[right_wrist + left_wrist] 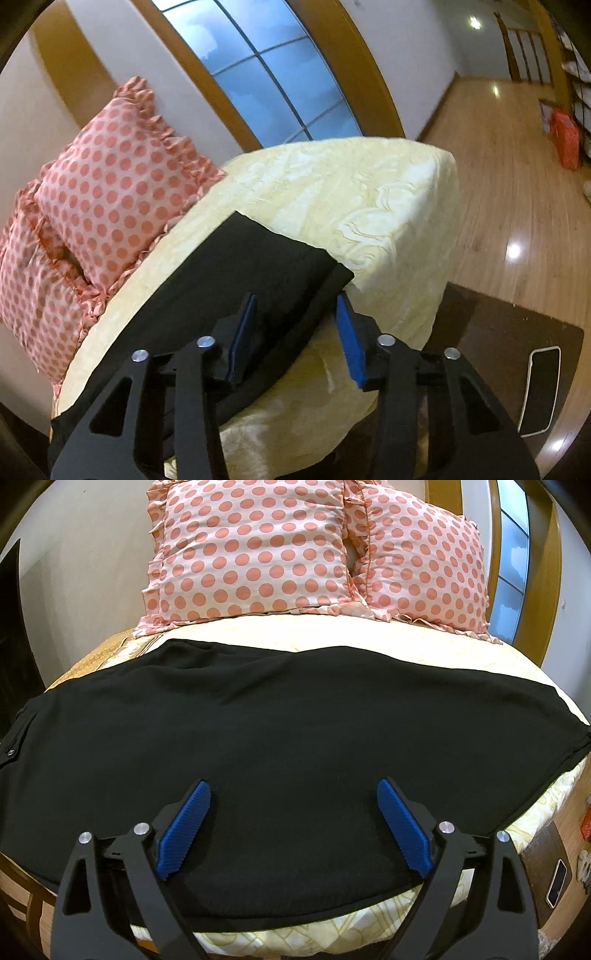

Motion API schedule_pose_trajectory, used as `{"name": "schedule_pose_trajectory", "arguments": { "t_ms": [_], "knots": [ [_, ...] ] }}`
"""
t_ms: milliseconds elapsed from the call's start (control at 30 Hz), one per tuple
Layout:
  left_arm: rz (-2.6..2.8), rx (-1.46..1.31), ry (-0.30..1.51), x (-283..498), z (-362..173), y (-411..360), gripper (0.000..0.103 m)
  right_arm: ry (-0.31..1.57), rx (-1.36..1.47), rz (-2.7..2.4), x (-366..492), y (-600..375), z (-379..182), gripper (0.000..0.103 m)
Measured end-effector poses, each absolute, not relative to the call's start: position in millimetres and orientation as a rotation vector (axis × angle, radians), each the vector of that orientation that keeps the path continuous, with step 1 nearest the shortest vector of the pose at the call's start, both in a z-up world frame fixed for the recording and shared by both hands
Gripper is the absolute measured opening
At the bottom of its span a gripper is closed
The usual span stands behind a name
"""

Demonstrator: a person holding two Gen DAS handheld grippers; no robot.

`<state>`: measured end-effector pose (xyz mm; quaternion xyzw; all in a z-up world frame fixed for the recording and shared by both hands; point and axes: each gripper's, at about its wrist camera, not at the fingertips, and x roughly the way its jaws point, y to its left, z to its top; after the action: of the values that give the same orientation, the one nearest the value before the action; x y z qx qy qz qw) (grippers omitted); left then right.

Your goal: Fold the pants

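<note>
We see the black pants (280, 731) spread flat across the pale yellow bedspread (354, 635), long axis running left to right in the left wrist view. A buttoned pocket flap (13, 751) shows at the far-left end of the cloth. The near edge of the pants sits close to the near edge of the bed.

Left gripper (293, 794): jaws wide apart, blue ribbed pads (184, 830) on either side, black cloth showing between them. We can't tell whether the tips touch the fabric or sit just above it. Nothing is pinched.

Right gripper (297, 306): jaws apart, at the leg-hem end of the pants (258, 273). The left blue pad (242, 332) lies over the black cloth, the right pad (349, 339) is just past the cloth's edge, over the bedspread (332, 192). The hem corner lies between them, not clamped. Two layers of leg fabric are visible at that end, the upper one slightly offset from the lower.

Two pink polka-dot pillows (255, 550) with ruffled edges lean at the far side of the bed, well apart from the pants. Right of the bed is a dark side table (498, 343) with a phone (539, 391) in a white case lying on it. Wooden floor (509, 177) beyond, blue-paned window (266, 70) behind the bed.
</note>
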<state>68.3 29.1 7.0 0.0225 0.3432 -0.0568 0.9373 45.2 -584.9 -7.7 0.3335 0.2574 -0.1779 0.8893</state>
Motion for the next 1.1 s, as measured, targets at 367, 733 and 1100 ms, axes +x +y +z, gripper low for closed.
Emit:
{"name": "schedule_pose_trajectory", "arguments": {
  "t_ms": [367,733,1100],
  "knots": [
    [-0.125,0.042,0.702,68.1,7.0,28.4,0.093,0.528,0.734,-0.361,56.8,-599.0,-14.4,0.011],
    [-0.147,0.026,0.676,64.7,6.7,31.8,0.093,0.396,0.566,-0.002,84.8,-515.1,73.3,0.009],
    [-0.092,-0.060,0.590,43.6,32.1,66.5,0.093,0.519,0.301,0.803,127.2,-240.2,105.2,0.009]
  ]
}}
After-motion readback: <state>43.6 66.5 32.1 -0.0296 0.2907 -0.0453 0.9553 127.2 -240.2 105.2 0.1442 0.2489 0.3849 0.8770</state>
